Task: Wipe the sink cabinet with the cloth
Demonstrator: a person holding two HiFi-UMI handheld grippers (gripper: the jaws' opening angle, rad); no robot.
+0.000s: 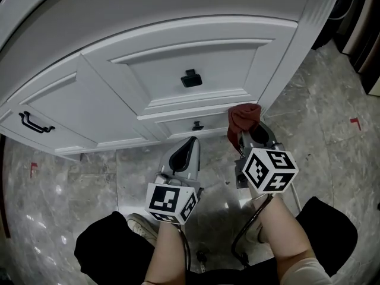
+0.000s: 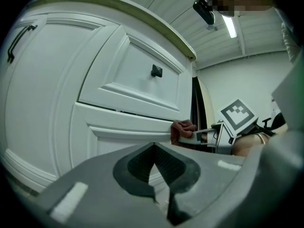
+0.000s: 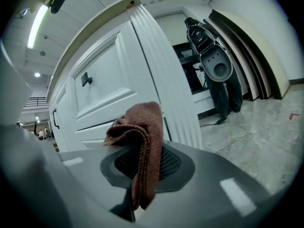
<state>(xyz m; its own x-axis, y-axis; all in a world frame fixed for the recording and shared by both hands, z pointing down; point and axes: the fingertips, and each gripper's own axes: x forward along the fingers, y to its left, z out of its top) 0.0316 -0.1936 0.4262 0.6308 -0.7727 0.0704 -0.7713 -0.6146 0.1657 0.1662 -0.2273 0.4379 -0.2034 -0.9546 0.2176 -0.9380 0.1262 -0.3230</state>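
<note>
The right gripper [image 1: 246, 134] is clamped on a brown cloth [image 1: 244, 117]. In its own view the cloth [image 3: 140, 137] runs down between the two pads and bunches into a fold above the tips. Straight ahead of those tips stands the white cabinet [image 1: 178, 52]. The bunched cloth sits up against its front at the ledge under the upper drawer, just left of the fluted corner post [image 3: 159, 75] (whether it presses or only brushes cannot be told). A small lower knob [image 1: 198, 125] is just left of the cloth, and a bigger black knob [image 1: 191, 78] is beyond and above it. The left gripper [image 1: 189, 146] is held beside the right one, on its left and a little farther back from the cabinet. Its jaws are together with nothing between them, and they point at the lower drawer without touching it. Well off to its left a black bar handle [image 1: 34, 122] sits on a door. Beneath both grippers lies grey marbled floor [image 1: 332, 135].
</note>
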